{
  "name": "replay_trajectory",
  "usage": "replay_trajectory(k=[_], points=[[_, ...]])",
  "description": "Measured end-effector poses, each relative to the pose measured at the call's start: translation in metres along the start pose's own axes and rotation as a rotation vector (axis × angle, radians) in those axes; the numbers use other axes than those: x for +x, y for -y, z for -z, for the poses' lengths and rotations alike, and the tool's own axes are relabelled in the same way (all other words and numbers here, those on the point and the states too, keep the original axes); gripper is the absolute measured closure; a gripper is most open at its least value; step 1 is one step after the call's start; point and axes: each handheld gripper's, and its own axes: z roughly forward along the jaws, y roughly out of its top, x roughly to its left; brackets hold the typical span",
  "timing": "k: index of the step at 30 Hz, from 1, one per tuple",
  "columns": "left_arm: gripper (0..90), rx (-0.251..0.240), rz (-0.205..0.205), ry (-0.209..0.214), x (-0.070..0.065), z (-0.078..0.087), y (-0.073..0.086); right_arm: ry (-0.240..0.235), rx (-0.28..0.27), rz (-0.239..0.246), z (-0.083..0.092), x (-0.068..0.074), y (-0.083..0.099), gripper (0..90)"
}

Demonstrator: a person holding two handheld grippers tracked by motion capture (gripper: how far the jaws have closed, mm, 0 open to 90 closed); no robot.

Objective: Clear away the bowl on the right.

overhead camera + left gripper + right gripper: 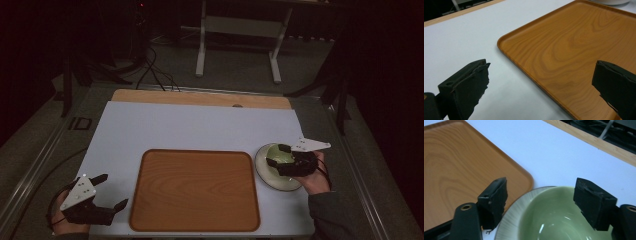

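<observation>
The right gripper [278, 155] is held low over the bowl [276, 167] at the right side of the bench [200, 127], gripped by the right hand [315, 177] whose forearm comes in from the bottom right. Its jaws are spread wide, pointing toward the tray; in the right gripper view one jaw is seen outside the bowl's [554, 217] ribbed pale rim on the tray side and the other over the green hollow, with nothing clamped between them. The bowl is seen to be glossy green inside and nothing is seen lying in it; it stands just beside the right edge of the wooden tray [195, 190].

The left gripper [111, 191] is held at the near left corner of the bench, its jaws wide apart and empty, pointed toward the tray's left edge. In the left gripper view the tray [574, 50] is seen bare, lying flat on the white bench cover [461, 37].
</observation>
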Motion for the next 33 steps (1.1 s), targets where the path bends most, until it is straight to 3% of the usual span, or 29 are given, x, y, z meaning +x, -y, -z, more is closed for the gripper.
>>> replay_trajectory(k=[10,15,23,33], points=[[0.8,-0.002,-0.009,0.002,-0.001,-0.001,-0.001,0.036,0.054,-0.001,0.001,-0.019,0.004,24.8],[0.8,-0.001,-0.017,-0.001,-0.002,-0.001,-0.002,0.052,0.054,-0.044,0.002,-0.031,0.010,24.9],[0.8,-0.009,-0.013,-0.007,-0.002,0.001,-0.002,0.084,0.080,-0.059,0.005,-0.043,0.014,25.5],[0.9,-0.010,-0.010,-0.009,-0.001,0.001,-0.002,0.104,0.107,-0.115,0.008,-0.058,0.021,32.4]])
